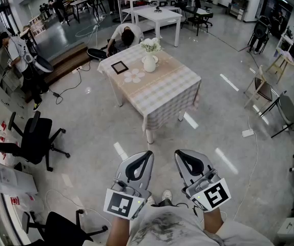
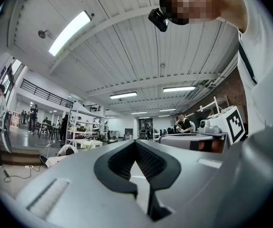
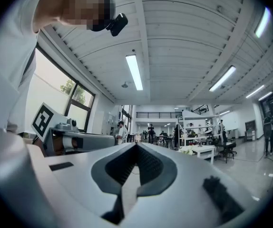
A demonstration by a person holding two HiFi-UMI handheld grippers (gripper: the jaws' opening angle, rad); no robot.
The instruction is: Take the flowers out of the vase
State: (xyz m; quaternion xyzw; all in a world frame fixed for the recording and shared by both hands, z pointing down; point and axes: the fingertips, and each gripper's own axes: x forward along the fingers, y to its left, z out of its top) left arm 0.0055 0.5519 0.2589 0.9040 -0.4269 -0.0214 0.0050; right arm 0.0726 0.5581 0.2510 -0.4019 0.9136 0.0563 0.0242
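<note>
Room: a wide workshop hall with a glossy grey floor point(image 1: 85, 117), seen steeply from above.
Flowers: the white flowers point(image 1: 151, 45) stand in the vase, blooms bunched above its neck.
Vase: the white vase point(image 1: 149, 63) sits upright at the far end of the surface, well apart from both grippers.
Surface: a square surface point(image 1: 165, 94) under a pale checked cloth stands alone in the middle of the floor.
Beside the vase: a black frame point(image 1: 119, 67) lies flat to the vase's left. A pale flower-shaped mat point(image 1: 134, 76) lies just in front of the vase.
Left gripper: the left gripper point(image 1: 147, 155) is closed and empty. Its jaw tips meet in the left gripper view point(image 2: 135, 142). It is held level close to the person's body and points toward the surface.
Right gripper: the right gripper point(image 1: 180, 154) is likewise closed on nothing, tips together in the right gripper view point(image 3: 136, 145), just beside the left one.
Around: a person point(image 1: 126, 35) bends low behind the surface. A black office chair point(image 1: 37, 137) stands at the left. A white table point(image 1: 158, 15) stands farther back.
</note>
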